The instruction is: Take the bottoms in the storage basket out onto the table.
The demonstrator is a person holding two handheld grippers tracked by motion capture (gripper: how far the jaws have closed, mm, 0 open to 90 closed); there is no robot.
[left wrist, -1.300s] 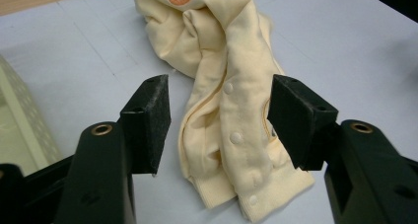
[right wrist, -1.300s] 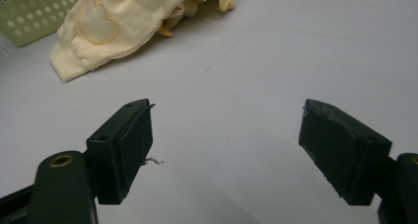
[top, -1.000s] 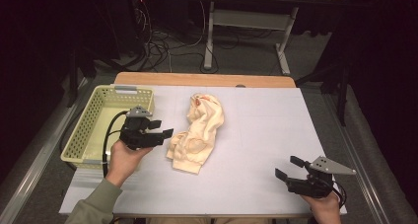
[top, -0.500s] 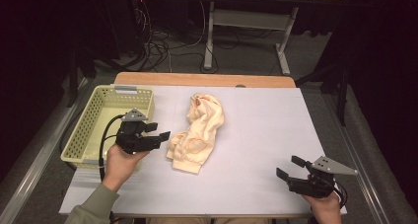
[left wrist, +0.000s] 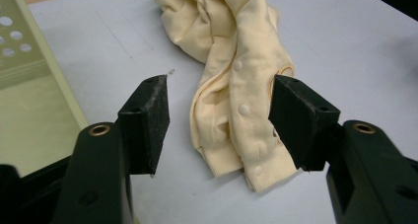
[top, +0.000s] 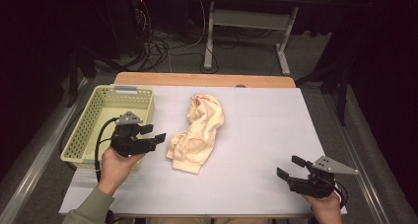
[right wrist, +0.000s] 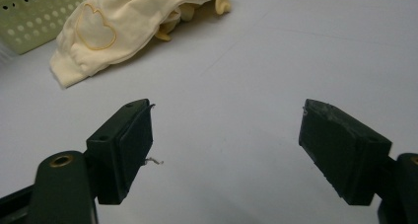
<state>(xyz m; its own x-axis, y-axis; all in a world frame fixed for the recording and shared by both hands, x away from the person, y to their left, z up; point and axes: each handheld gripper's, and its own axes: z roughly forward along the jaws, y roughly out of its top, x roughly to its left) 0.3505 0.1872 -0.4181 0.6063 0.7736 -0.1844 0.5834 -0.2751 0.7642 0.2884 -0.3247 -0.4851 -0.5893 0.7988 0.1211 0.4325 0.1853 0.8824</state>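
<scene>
The table (top: 256, 135) carries a pale sheet under everything I work on. The basket (top: 88, 120), light green and perforated, sits at its left edge. The garment (top: 199, 130), a crumpled cream piece with snap buttons, lies near the table's middle, just right of the basket. My left claw (top: 153, 136) hovers between basket and garment, jaws spread and pointing at the cloth, pinching nothing. My right claw (top: 291, 167) rests at the near right corner, well apart from the garment, jaws spread wide over bare sheet.
</scene>
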